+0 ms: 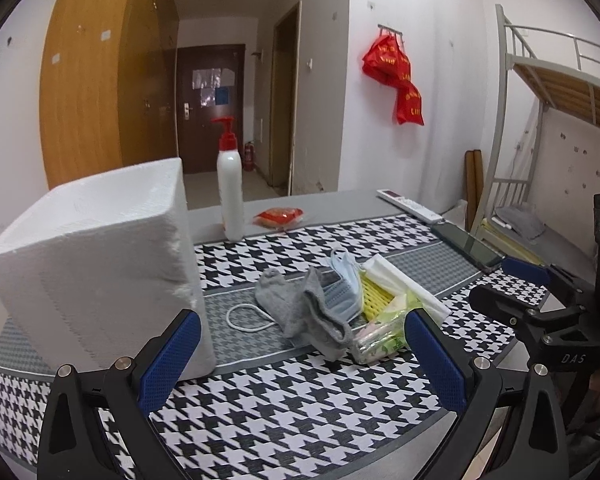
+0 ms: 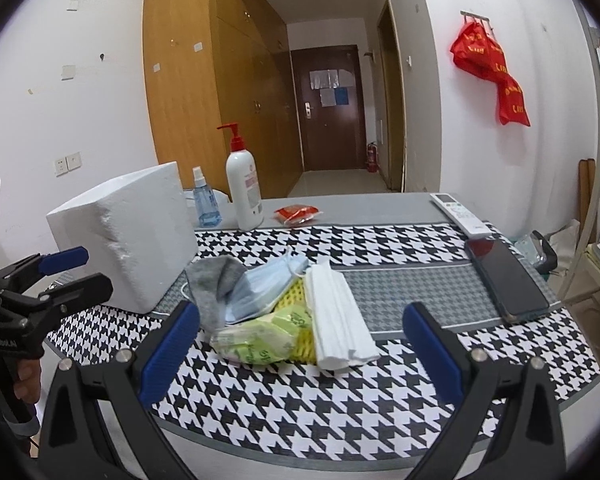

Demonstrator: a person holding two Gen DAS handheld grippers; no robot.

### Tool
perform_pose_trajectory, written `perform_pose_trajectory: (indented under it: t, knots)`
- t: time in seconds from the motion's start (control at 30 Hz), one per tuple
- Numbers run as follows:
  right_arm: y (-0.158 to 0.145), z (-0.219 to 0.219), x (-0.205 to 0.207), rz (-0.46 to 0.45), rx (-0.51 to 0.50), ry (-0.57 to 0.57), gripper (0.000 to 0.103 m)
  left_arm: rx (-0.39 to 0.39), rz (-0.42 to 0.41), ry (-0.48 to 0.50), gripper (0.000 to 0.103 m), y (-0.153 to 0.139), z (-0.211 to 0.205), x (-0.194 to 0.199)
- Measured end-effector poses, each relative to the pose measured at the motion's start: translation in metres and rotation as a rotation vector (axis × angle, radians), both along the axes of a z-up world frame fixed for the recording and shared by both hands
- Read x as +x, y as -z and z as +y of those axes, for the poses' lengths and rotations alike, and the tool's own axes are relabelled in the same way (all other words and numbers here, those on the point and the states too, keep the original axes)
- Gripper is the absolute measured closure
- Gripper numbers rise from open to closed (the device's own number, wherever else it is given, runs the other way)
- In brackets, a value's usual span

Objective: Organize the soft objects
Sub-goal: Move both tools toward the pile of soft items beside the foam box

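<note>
— Foam first, far left: the white foam box (image 1: 96, 268) stands on the houndstooth tablecloth (image 1: 300, 400), and from these views I cannot tell whether anything lies inside it.

— And the left gripper (image 1: 300, 354)?

— Its blue pads are spread wide apart, holding nothing, pointed at the pile. Just beyond them lies the grey sock (image 1: 296, 308), draped against the blue face masks (image 1: 342, 292), one ear loop trailing toward the box.

— Moving right?

— The yellow foam net (image 2: 300, 320) sits under the green tissue pack (image 2: 268, 336), with the white folded sheet (image 2: 336, 320) touching its right side. The right gripper (image 2: 300, 350) hovers before that heap, fingers likewise apart and empty.

— So how far along?

— Barely begun, I judge: every soft thing is bunched in one heap mid-table. All the sorting seems left to do.

— And further right?

— A phone (image 2: 504, 276) and a remote (image 2: 460, 212), well apart from the pile; neither is soft.
</note>
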State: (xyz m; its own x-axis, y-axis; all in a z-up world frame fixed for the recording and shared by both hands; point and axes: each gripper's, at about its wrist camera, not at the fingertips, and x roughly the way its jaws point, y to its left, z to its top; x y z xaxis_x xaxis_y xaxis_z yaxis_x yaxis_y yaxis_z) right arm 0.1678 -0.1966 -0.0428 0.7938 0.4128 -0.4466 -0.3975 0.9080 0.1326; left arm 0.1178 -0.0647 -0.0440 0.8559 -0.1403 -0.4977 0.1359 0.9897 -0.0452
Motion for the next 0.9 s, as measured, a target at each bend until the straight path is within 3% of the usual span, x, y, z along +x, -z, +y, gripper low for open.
perform_pose_trajectory:
  t: [0.9]
  knots:
    - [0.027, -0.009, 0.039, 0.119, -0.036, -0.011, 0.0, 0.065, 0.113, -0.025, 0.001, 0.024, -0.021, 0.056]
